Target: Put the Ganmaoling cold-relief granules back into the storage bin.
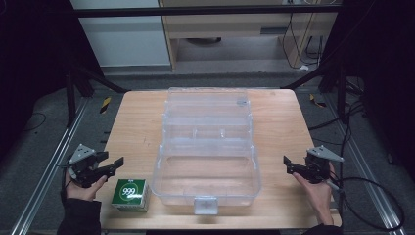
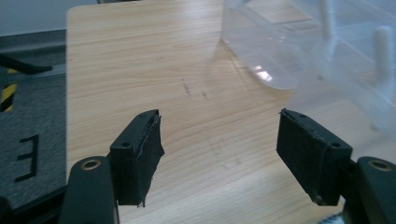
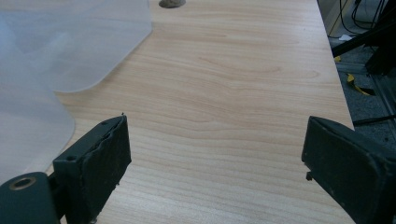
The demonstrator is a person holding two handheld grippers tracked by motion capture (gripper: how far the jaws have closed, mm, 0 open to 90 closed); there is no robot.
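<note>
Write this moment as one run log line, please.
left tool: open, empty | right tool: open, empty | green box: on table, untouched | clear case: open, centre

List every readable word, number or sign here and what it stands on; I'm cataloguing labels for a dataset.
"999": on the white disc on top of the green box.
Smaller print on the box's front side: too blurred to read.
A black mark like a reversed "E": on the grey floor beside the table.

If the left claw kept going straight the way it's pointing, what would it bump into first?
Probably the clear plastic box. The left claw stands open over bare wooden table, and the box's rounded corner lies ahead, slightly to the right in the left gripper view. It might just slip past; depth is hard to judge.
</note>
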